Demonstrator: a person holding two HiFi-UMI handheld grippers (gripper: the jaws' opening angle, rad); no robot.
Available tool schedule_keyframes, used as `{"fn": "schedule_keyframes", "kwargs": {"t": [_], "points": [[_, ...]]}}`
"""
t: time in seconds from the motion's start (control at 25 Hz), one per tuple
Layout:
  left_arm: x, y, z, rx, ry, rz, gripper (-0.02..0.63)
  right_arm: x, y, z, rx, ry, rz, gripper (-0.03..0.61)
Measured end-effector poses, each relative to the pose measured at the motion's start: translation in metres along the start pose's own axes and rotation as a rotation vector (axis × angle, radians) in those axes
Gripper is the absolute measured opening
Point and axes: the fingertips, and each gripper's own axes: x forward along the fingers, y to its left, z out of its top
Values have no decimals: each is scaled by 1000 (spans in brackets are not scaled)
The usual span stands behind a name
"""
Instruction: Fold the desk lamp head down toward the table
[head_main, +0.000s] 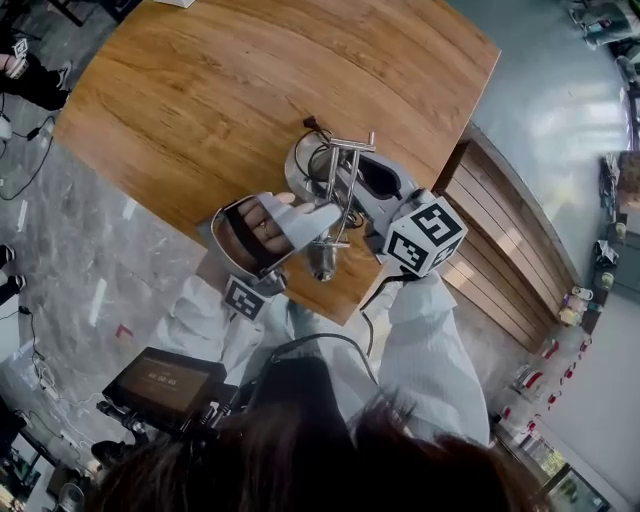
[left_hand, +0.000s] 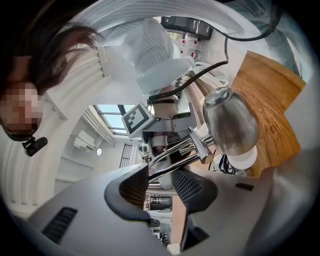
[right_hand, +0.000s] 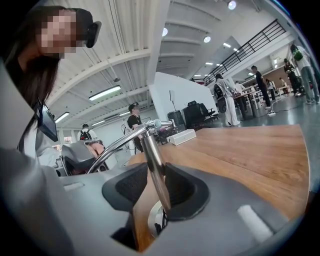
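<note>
Head view shows black-and-white square markers on the marker cube (head_main: 425, 235) of the right hand-held gripper (right_hand: 150, 184). Print on the small dark monitor (head_main: 165, 380) behind both grippers is too small to read. The right hand-held gripper pinches the upright post (right_hand: 152, 165) of the chrome desk lamp (head_main: 335, 180). The left hand-held gripper (left_hand: 162, 182) pinches the lamp's twin rods (left_hand: 172, 155). The bell-shaped metal lamp head (left_hand: 230, 125) sits just past its jaws, over the wooden worktop (head_main: 200, 100).

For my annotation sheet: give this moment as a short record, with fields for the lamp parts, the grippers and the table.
table: wooden, base on it
head: chrome, at the end of the arm, near the table's edge
left gripper: arm between its jaws; grip unclear
right gripper: shut on the post
</note>
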Motion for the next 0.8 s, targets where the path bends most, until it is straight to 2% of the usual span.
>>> {"fn": "schedule_keyframes", "kwargs": {"t": [0.24, 0.48, 0.6, 0.68, 0.8], "points": [[1, 3, 2, 11, 14, 86, 138, 0, 1, 3, -15, -6, -22, 109], [3, -9, -5, -13, 50, 68, 138, 7, -6, -5, -2, 11, -39, 109], [2, -4, -7, -83, 75, 55, 147, 5, -6, -3, 16, 6, -46, 110], [0, -3, -10, -171, 88, 44, 204, 4, -6, -3, 24, 1, -53, 110], [-6, -8, -18, -250, 114, 13, 204, 4, -9, -4, 27, -2, -66, 110]]}}
